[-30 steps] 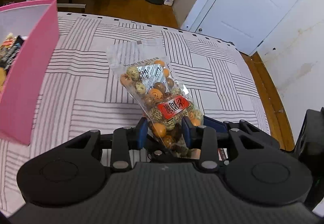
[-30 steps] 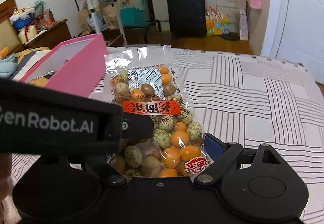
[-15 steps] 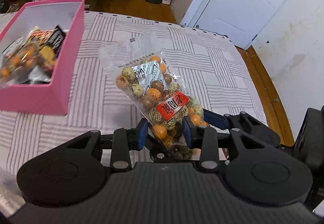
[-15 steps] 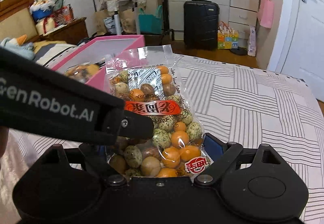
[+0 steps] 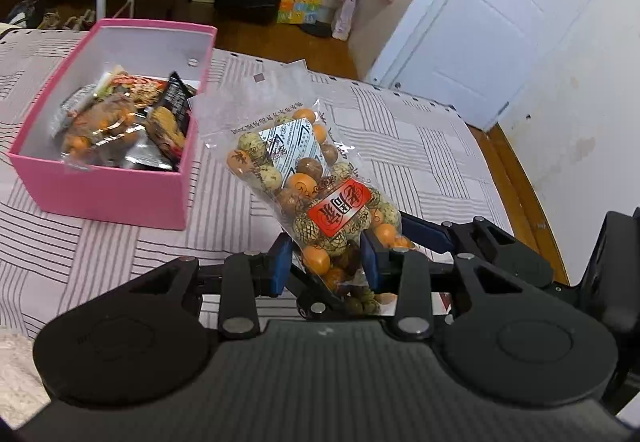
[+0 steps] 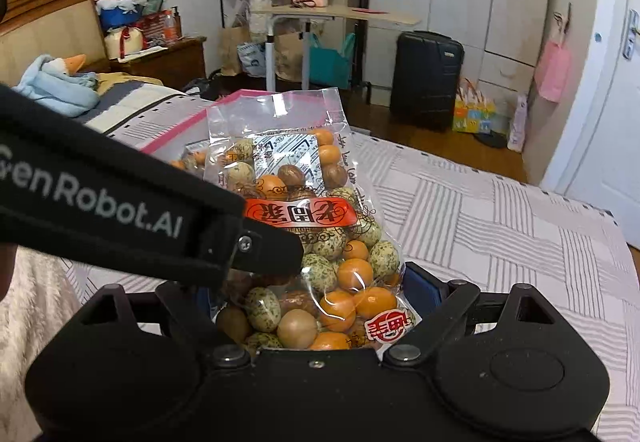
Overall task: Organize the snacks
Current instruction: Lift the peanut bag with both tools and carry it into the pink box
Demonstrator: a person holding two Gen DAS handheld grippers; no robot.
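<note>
- The clear bag of coated nuts was off the bed, pinched at its lower end by the left claw, whose blue pads pressed in on both sides of it.
- The right claw sat around the same bag's bottom with its jaws wide; its right blue pad lay against the bag's edge, but whether it really gripped could not be told.
- Compared with a second earlier, the pink box had come fully into the left view, off to the left of the bag; before, only one pink wall showed at the frame's edge.
- The box's contents, several snack packets, had also become visible since then.
- The bag kept the same place between both claws as earlier.
- In the right view, the left claw's black body crossed the frame and hid the right claw's left pad and part of the bag.
- There the bag also covered most of the pink box, leaving only its rim showing.
- The striped bedspread lay under everything.
</note>
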